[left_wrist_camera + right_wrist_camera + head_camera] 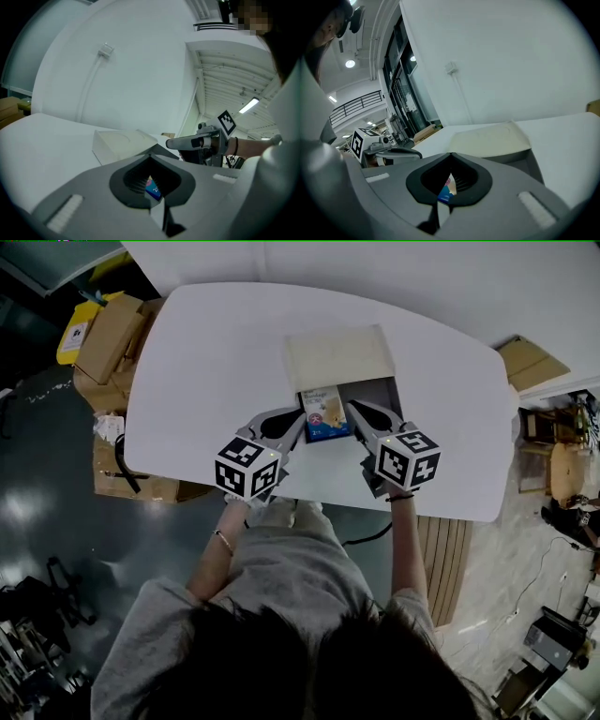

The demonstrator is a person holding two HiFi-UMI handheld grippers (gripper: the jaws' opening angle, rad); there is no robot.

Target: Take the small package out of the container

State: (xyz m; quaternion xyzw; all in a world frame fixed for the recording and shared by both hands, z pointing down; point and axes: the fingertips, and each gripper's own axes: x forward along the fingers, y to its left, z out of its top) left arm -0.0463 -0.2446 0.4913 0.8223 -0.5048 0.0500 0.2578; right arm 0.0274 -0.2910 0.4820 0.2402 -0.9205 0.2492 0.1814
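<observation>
Both grippers flank the small package (327, 415), which lies flat in the open gray container (380, 390) on the white table (206, 362). The left gripper (298, 418) comes in at its 9 o'clock and the right gripper (354, 409) at 3 o'clock, each with its 2 jaws clenched tip to tip on nothing. I'd guess they're set that way to squeeze or nudge the pack from both sides. The cream lid (339, 354) lies flipped back at 12 o'clock, leaving the opening free. Each gripper view shows only a sliver of the package through the hollow behind its tips. The print is unreadable, and I can't tell whether either tip touches it.
</observation>
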